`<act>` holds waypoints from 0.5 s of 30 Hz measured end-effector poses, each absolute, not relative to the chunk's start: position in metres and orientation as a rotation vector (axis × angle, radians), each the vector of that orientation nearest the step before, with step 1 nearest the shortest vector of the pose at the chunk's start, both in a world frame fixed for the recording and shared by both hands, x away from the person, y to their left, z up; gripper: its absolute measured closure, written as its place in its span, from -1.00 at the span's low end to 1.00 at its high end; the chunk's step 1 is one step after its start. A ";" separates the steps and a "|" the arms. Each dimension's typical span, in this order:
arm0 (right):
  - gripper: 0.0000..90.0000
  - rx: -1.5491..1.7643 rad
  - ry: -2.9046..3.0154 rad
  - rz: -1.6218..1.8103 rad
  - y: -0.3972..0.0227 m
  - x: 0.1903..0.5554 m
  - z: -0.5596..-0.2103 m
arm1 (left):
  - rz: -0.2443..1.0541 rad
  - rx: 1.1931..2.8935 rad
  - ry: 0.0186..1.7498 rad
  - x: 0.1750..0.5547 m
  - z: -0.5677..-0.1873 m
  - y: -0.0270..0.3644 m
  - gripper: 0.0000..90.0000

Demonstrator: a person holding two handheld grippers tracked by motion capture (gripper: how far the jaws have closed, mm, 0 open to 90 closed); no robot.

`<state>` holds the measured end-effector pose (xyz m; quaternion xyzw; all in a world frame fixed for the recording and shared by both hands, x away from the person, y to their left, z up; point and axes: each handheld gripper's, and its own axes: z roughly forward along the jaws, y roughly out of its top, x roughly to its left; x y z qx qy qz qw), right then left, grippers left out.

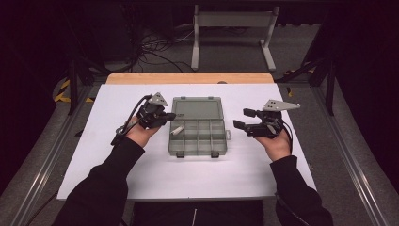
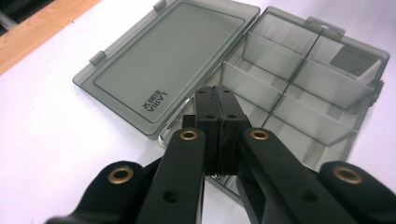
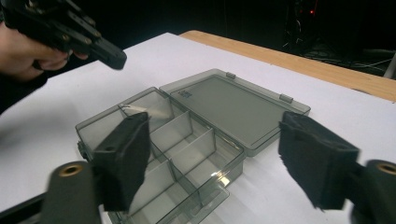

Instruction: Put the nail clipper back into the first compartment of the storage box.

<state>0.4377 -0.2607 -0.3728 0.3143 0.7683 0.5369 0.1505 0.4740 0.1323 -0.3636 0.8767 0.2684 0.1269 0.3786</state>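
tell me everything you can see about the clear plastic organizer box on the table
The organizer box is smoky grey see-through plastic, lying open and flat on the white table. Its hinged lid is folded back flat on the far side, with two small latch tabs and a printed logo. The tray is split by thin dividers into several compartments; a small white piece lies at its left edge. Neither gripper touches it.

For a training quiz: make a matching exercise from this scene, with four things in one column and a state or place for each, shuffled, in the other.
1. left gripper
2. right gripper
3. compartment box lid
4. small white piece

a. lying open, flat on the table
b. jaws shut, nothing between them
c. in the box's left compartment
d. jaws open

Pairs: 1-b, 2-d, 3-a, 4-c
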 end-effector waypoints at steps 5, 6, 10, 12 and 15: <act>0.04 0.857 2.238 1.485 -0.254 0.438 -0.367 | 0.342 2.233 0.694 0.471 -0.354 0.139 1.00; 0.13 0.854 2.239 1.480 -0.253 0.439 -0.367 | 0.343 2.230 0.697 0.471 -0.353 0.140 1.00; 0.55 0.854 2.259 1.412 -0.250 0.443 -0.364 | 0.359 2.226 0.710 0.472 -0.349 0.144 1.00; 0.72 0.867 2.272 1.374 -0.249 0.446 -0.363 | 0.363 2.226 0.713 0.473 -0.348 0.145 1.00; 0.91 0.871 2.289 1.326 -0.248 0.450 -0.361 | 0.367 2.238 0.726 0.475 -0.349 0.145 1.00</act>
